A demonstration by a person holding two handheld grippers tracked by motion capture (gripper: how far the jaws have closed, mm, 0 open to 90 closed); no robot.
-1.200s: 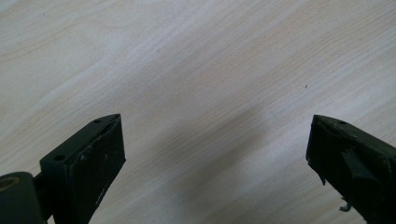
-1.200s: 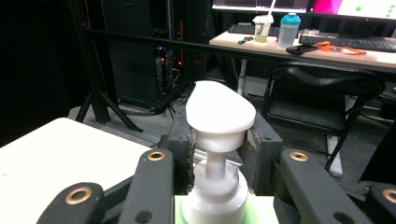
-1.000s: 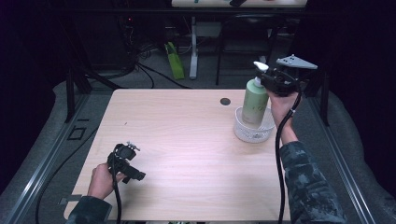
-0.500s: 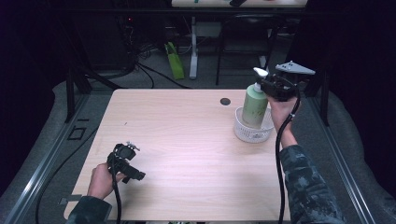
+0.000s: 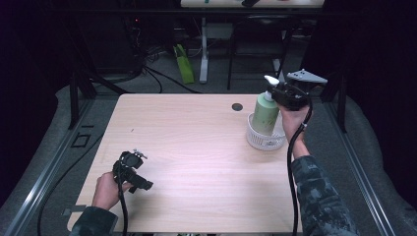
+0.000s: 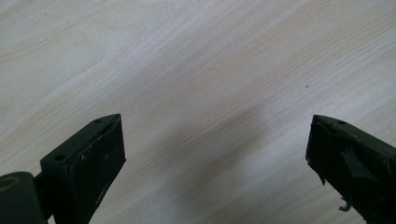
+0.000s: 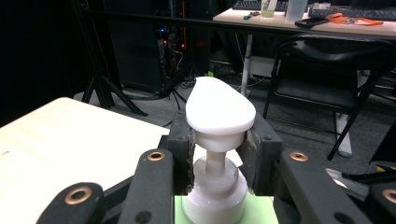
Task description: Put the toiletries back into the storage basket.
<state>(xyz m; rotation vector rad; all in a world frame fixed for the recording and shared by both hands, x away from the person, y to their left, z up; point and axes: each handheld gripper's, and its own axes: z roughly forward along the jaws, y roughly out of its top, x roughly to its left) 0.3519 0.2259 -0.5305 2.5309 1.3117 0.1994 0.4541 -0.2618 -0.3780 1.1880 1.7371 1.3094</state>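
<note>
Right hand-held gripper (image 7: 217,140): I clamp the green plastic pump bottle (image 5: 265,114) in the white basket (image 5: 260,140), right edge.
Left hand-held gripper (image 6: 215,154): jaws wide, empty, over the pale wooden surface (image 5: 196,147).

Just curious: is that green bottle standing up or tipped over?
Upright: the green bottle stands in the white basket, pump on top.

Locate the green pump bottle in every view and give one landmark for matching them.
High view: the green pump bottle stands in the white basket at right, its neck in the right claw.
Left gripper view: not in it.
Right gripper view: bottom centre, between the jaws.
Shared landmark: the wooden table.
</note>
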